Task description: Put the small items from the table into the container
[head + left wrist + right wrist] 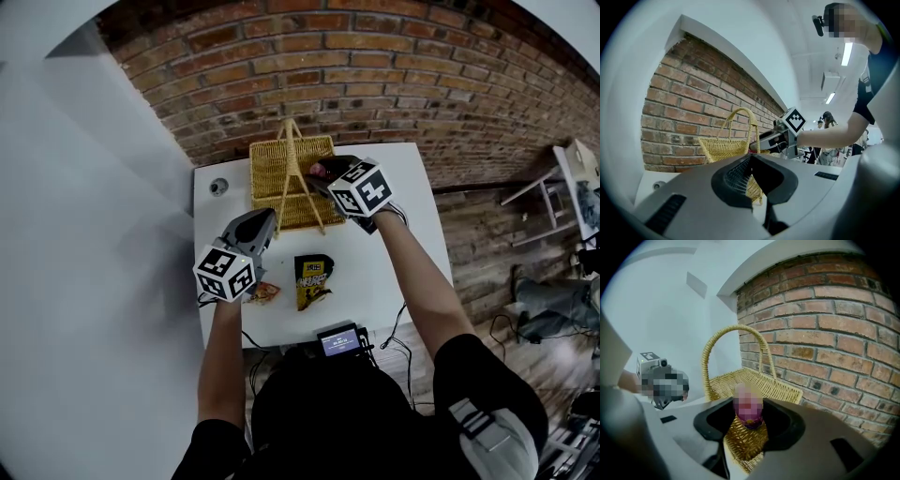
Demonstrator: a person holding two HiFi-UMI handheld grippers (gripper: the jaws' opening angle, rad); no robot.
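A wicker basket [272,169] with a tall handle stands at the back of the white table [403,234]. My right gripper [322,172] hovers over the basket's right side, shut on a small purple item [749,420] that sticks up between its jaws. In the right gripper view the basket [765,388] lies just beyond and below that item. My left gripper [267,220] is shut and empty, low over the table's front left. Beside it lies an orange-red snack packet [264,292], and a yellow-and-black snack packet [312,279] lies in the middle front.
A small round fitting [218,187] sits in the table's back left corner. A small device with a lit screen [339,340] and cables hangs at the front edge. A brick wall [375,75] stands right behind the table. People stand in the room behind.
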